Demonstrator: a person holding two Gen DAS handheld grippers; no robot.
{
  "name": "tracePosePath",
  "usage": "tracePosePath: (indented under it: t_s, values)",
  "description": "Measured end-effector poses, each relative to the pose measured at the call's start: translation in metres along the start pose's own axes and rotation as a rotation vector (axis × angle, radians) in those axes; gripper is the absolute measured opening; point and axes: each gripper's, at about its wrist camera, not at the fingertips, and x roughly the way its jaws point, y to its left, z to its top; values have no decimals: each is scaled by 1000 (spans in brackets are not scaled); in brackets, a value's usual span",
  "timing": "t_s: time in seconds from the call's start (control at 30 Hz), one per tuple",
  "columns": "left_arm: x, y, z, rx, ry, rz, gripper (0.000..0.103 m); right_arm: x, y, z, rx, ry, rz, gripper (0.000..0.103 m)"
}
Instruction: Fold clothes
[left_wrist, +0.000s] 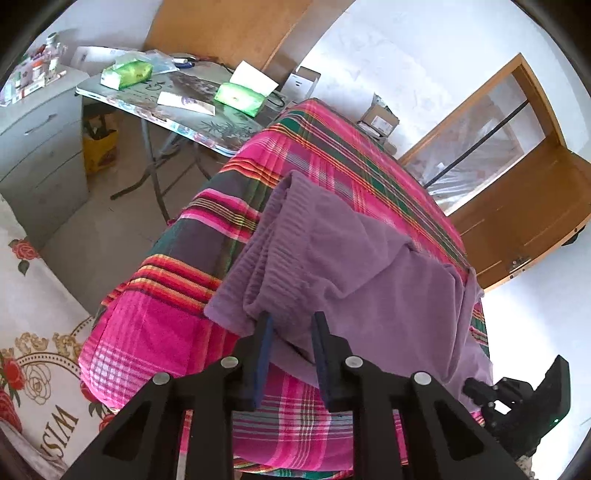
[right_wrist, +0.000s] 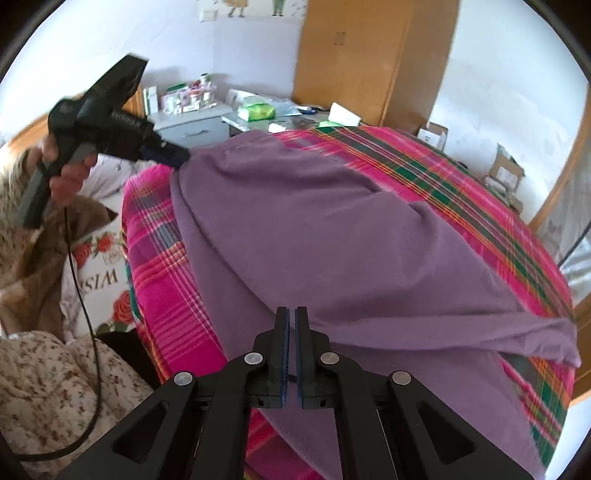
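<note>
I have the purple garment (right_wrist: 332, 229) spread across the pink plaid bedcover (right_wrist: 461, 177), its bulk running from the far left corner toward the near right of the bed.

My right gripper (right_wrist: 291, 314) has its jaws together. Its tips sit at the garment's near hem at 6 o'clock in the right wrist view, but I cannot tell whether any cloth is pinched between them.

My left gripper (left_wrist: 291, 321) has its jaws apart, poised over the ribbed, bunched edge at 6 o'clock in its own view, with cloth under the gap but not pinched.

To do this step well, as I judge it, I should lower the left gripper until one thick ribbed layer sits fully between the pads, then close firmly. A shallow bite on this soft knit would likely slip. Both ends should then lift together so the fold line stays straight.

The left wrist view shows the ribbing and doubled-over layers at that end, and the right gripper at 4 o'clock. It also takes in a table (left_wrist: 207, 122) with green packets at 11 o'clock. The right wrist view shows the garment's whole flat spread. It also shows the person's hand (right_wrist: 68, 170) holding the left gripper at 10 o'clock, its tips at the cloth's far corner.
</note>
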Motion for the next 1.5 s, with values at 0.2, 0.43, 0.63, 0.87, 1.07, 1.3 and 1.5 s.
tracePosePath:
  t_s: [0.2,0.43,0.63,0.87,1.07,1.3,1.5]
  values:
    - [-10,0,-5,-38,-46,69,22,-43,-38,-20,143,-41,-52,5]
    - [-32,-35,-18,83,-168,129,25,-107,-100,-73,336,-5,-256,9]
    - [-18,-87,-33,261,-148,70,29,-183,-144,-123,488,45,-488,14]
    - [27,-154,-63,530,-53,27,30,-180,-164,-164,720,-14,-419,25]
    - [50,-187,-88,670,9,-21,31,-114,-162,-155,778,-65,-251,25]
    - [57,-201,-106,790,-19,56,32,-66,-167,-120,780,-101,-124,25]
    - [62,-204,-118,846,-11,49,32,-40,-179,-94,811,-143,-34,25]
